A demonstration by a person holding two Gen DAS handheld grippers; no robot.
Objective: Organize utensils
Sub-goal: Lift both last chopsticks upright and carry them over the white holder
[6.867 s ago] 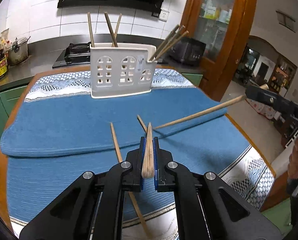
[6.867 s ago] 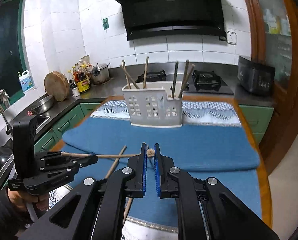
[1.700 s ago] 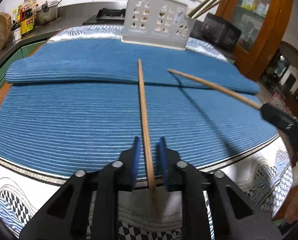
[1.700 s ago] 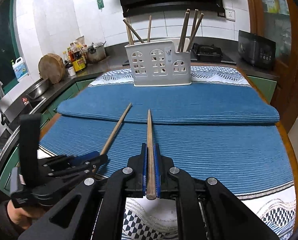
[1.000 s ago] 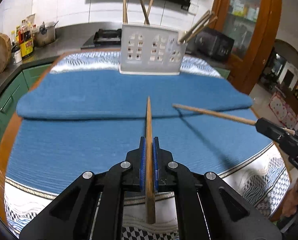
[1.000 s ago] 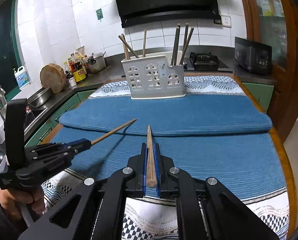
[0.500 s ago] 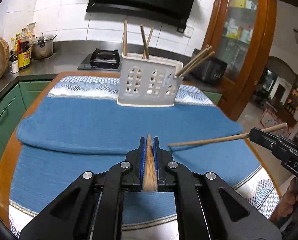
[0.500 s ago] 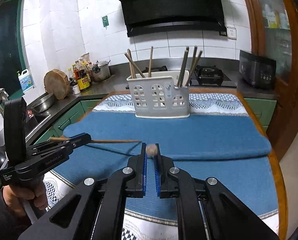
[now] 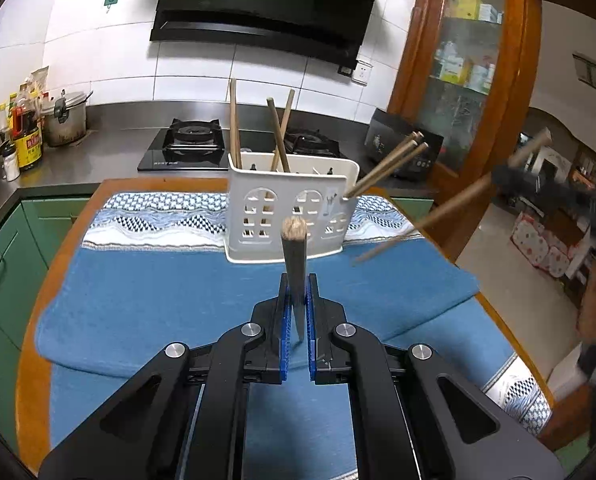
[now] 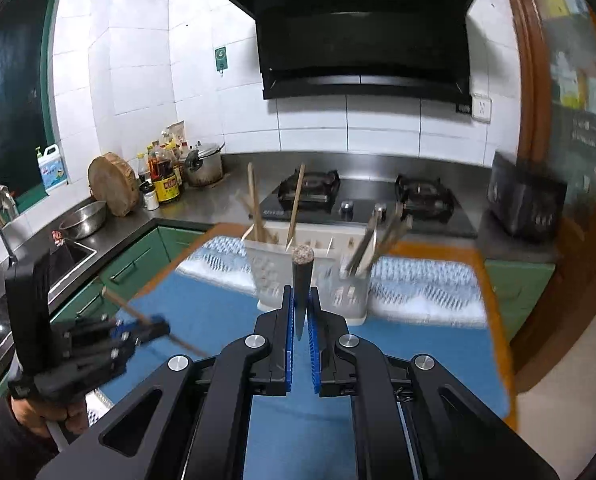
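Since the earlier frames, both chopsticks had left the blue cloth (image 9: 146, 300): in the left wrist view, the left gripper (image 9: 296, 300) was clamped on a wooden chopstick (image 9: 294, 252) raised end-on toward the white utensil holder (image 9: 258, 216), with the right gripper (image 9: 553, 196) carrying its own tilted stick at the right edge. In the right wrist view, the right gripper (image 10: 300, 312) was pinched shut on a second chopstick (image 10: 301, 272) before the blurred holder (image 10: 349, 288), which already held several sticks, while the left gripper (image 10: 138, 334) gripped its stick above the cloth's left side.
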